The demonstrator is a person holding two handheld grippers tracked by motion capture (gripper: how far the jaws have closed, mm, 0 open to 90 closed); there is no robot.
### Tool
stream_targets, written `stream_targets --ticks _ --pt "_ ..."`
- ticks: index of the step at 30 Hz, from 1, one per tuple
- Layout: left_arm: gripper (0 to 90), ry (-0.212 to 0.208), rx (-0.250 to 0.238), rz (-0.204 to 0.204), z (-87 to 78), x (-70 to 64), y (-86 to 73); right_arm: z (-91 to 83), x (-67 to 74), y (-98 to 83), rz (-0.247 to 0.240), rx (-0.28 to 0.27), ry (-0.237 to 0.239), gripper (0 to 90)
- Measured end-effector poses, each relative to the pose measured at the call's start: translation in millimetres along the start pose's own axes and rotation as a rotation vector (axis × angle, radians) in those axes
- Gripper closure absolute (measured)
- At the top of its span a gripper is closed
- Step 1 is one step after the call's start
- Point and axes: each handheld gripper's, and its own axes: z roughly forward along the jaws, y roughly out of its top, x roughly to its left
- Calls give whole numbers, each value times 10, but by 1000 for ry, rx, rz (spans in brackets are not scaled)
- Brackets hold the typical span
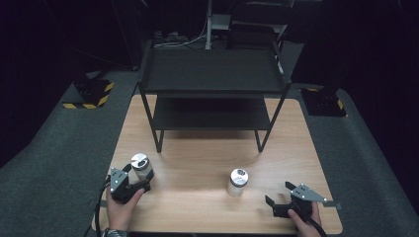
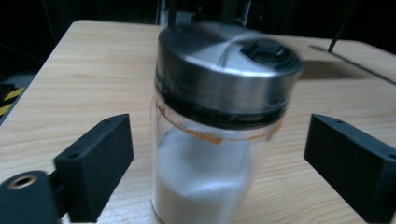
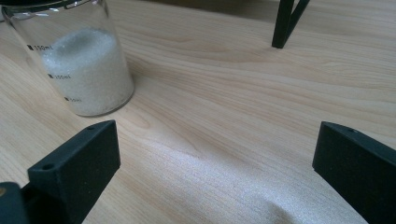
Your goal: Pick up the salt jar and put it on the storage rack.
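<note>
Left gripper (image 2: 219, 163), jaws apart, straddles a glass jar (image 2: 205, 172) of white powder: rigid, smooth, breakable, best held below the steel lid (image 2: 224, 70). Right gripper (image 3: 215, 172) spread, second jar (image 3: 81, 65) ahead-left.

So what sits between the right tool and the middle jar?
Nothing: bare wood of the table separates the right tool from the jar, seen in the high view.

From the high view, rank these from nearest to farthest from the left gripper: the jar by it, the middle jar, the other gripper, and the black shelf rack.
1. Jar with the steel lid, between the left gripper's open jaws.
2. Second jar, mid-table, toward the right.
3. Black shelf rack at the far edge and the right gripper at the near right corner: too close to call.
</note>
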Motion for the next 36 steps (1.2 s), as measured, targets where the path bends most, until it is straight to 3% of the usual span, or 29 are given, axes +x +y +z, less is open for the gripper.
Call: stream_targets --ticks 5,8,21,36 --pt "180 14 -3 -5 65 -4 18 -3 -3 -4 -1 -2 2 6" --pt "278 15 5 3 85 -16 36 -4 -3 -5 1 -3 1 7" --pt "299 35 -4 44 70 -83 16 -6 -2 -9 -2 -5 3 6" --pt "308 -11 -5 34 62 -92 29 -11 -12 -19 1 -10 7 6"
